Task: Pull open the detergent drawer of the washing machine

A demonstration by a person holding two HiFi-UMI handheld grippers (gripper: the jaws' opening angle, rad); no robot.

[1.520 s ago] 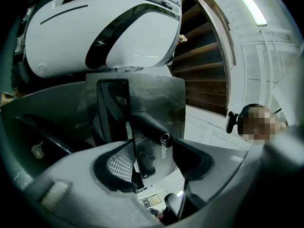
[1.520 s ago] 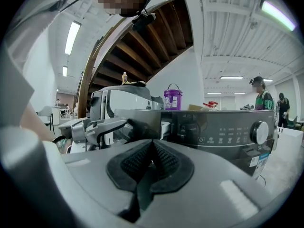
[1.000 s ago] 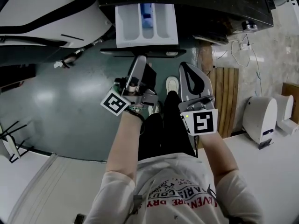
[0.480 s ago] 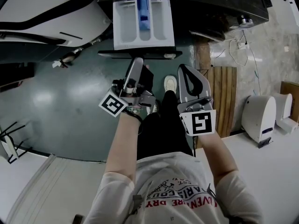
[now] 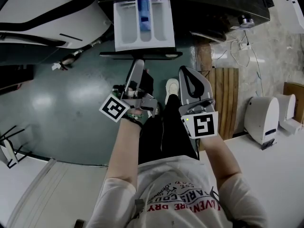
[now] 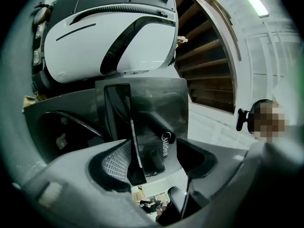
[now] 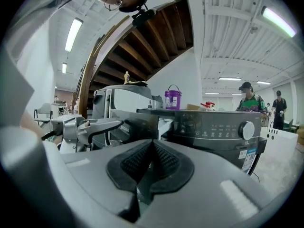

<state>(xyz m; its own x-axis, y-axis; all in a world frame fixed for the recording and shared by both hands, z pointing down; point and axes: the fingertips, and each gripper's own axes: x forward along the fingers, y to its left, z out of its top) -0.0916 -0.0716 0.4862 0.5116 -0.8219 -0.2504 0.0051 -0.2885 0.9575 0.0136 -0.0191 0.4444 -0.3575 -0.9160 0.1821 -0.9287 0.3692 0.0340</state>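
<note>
The white detergent drawer [image 5: 142, 27] stands pulled out of the dark washing machine [image 5: 223, 4], its compartments showing and a blue insert in the middle one. My left gripper [image 5: 137, 63] reaches up to the drawer's dark front panel [image 5: 140, 55]. In the left gripper view that panel [image 6: 156, 127] stands between the pads of the left gripper [image 6: 156, 160]. The jaws are opening and the right pad is clear of the panel. My right gripper [image 5: 187, 71] hangs beside it, shut on nothing, with its pads together [image 7: 151, 163], facing the control panel [image 7: 213, 127].
A large white and black appliance [image 5: 47, 13] stands to the left of the washer. A wooden slatted board [image 5: 228, 103] and white devices [image 5: 263, 118] lie to the right. A purple bucket [image 7: 173, 99] sits on the machine. People [image 7: 249, 99] stand far off.
The head view has drifted a little, so the drawer sits slightly further left and up. The left gripper stays at the drawer front. The right gripper has not moved.
</note>
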